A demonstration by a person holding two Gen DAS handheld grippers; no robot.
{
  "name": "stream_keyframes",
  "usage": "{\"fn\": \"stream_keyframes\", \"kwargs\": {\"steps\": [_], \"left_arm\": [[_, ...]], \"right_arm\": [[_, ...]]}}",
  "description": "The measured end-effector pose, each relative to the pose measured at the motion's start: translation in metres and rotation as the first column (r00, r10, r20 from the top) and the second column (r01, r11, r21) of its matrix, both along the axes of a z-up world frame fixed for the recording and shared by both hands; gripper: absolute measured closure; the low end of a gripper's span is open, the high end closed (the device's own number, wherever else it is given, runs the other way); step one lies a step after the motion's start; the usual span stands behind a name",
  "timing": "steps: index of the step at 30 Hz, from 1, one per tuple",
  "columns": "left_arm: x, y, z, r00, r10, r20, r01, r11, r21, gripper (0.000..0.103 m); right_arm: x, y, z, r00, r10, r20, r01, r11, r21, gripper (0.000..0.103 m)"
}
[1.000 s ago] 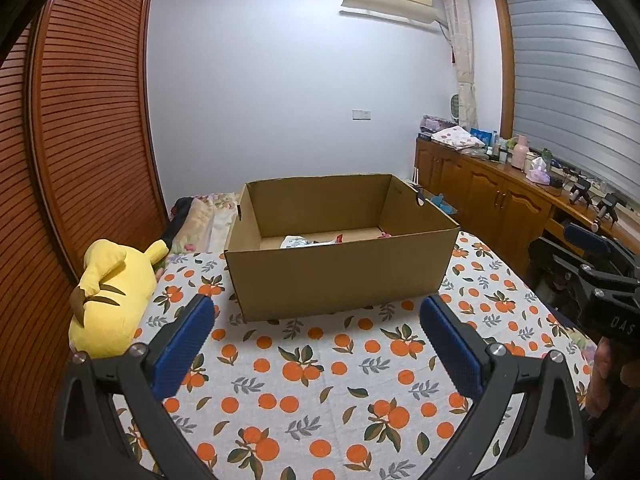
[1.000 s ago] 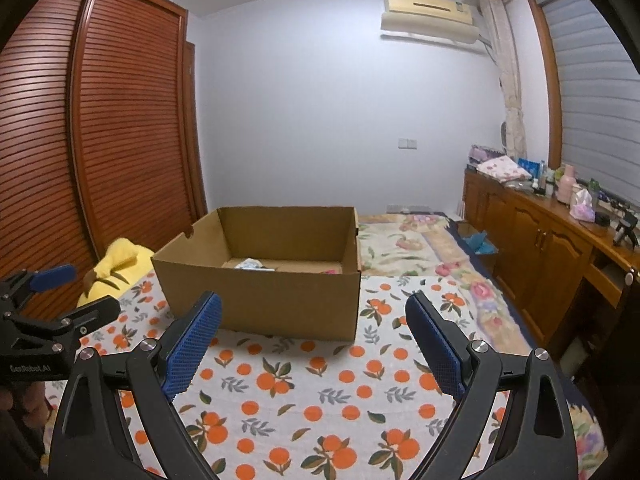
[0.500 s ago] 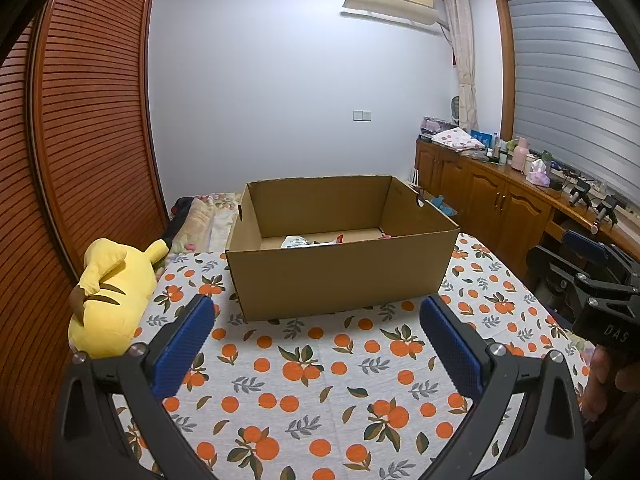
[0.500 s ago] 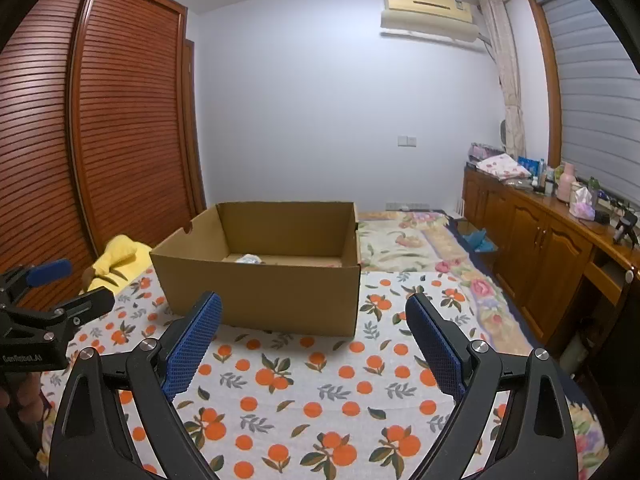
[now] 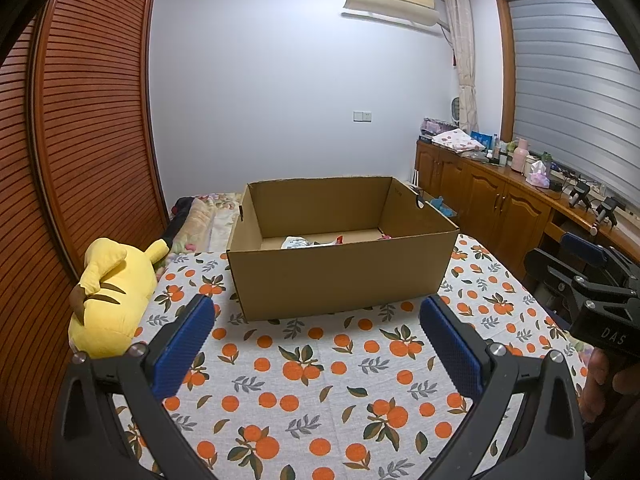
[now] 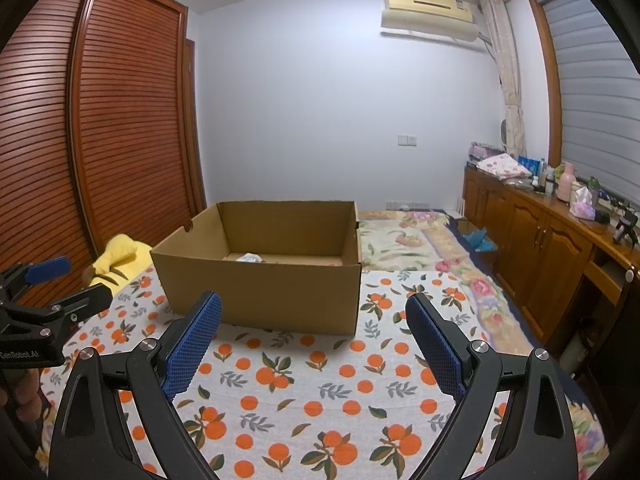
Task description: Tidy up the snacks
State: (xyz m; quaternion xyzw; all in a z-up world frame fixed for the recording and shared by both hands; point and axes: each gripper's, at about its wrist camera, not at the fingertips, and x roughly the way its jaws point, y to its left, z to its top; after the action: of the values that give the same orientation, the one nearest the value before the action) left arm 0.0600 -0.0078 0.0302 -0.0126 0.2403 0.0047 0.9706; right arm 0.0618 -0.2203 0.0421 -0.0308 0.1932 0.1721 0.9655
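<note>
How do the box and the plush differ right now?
The box is brown cardboard, stiff, square-edged and open-topped, with snack packets inside; the plush is yellow, soft and rounded, and holds nothing. The box sits mid-cloth; the plush lies at the cloth's left edge by the wardrobe. Both rest untouched, clear of either hand-held gripper.

Left hand-held gripper (image 5: 316, 334) jaws wide apart, empty; right hand-held gripper (image 6: 314, 330) same, level.

Black claws (image 5: 316, 344) (blue ribbed pads (image 6: 192, 344))
</note>
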Motion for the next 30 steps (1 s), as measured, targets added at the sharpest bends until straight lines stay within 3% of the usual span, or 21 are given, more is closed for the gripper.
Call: {"fn": "stream_keyframes", "kwargs": {"steps": [30], "left_arm": [[-0.0018,0.0008,0.0012,1.000,-0.001,0.002,0.001,1.000,-0.005,0.000]], "right_arm": [[-0.0003,0.0003,-0.0002,1.000,0.000,-0.001,0.000,1.000,-0.001,0.008]]}}
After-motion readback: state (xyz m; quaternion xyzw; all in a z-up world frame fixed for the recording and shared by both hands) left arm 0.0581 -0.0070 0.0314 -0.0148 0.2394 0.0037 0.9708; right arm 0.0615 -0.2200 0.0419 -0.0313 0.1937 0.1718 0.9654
